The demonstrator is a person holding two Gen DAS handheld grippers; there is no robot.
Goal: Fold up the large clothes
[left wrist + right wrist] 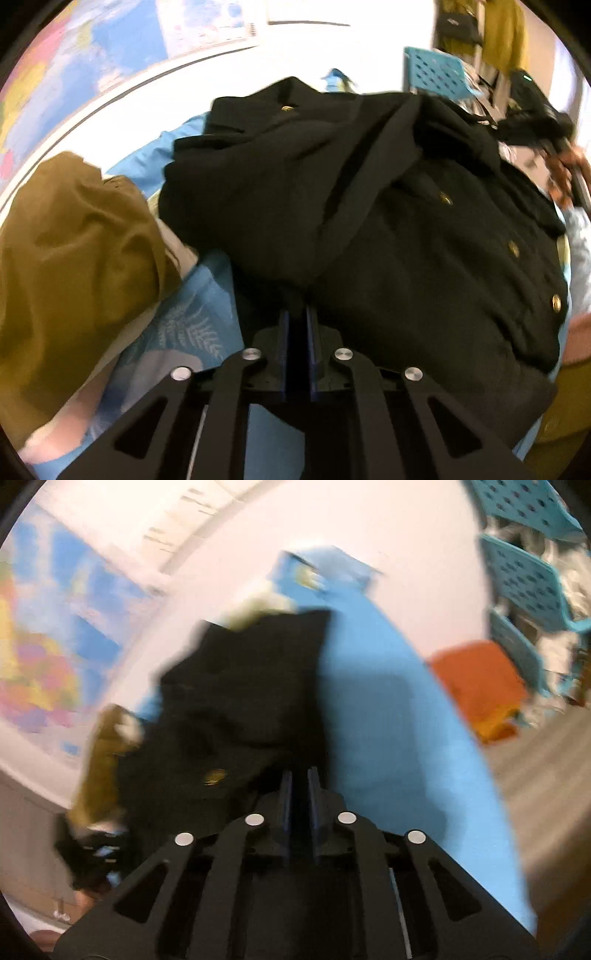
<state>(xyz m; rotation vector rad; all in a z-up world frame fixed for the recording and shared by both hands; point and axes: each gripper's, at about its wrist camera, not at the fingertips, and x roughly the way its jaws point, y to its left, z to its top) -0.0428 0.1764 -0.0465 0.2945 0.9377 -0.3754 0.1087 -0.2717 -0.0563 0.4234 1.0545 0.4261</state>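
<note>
Looking down, we see a black coat (369, 221) with gold buttons (513, 248) heaped on a blue sheet (207, 295), a mustard-brown garment (74, 266) lying just to its left. Our left gripper (298, 314) has its jaws drawn narrow, pinching the coat's near edge. Our right gripper (298, 779) also shows only a narrow gap at the coat's right edge; blur hides whether cloth sits between its jaws. Behind stand a white wall (295, 51) with a colourful map (74, 66), teal perforated baskets (528, 579), and something orange (476, 683) on the floor.
</note>
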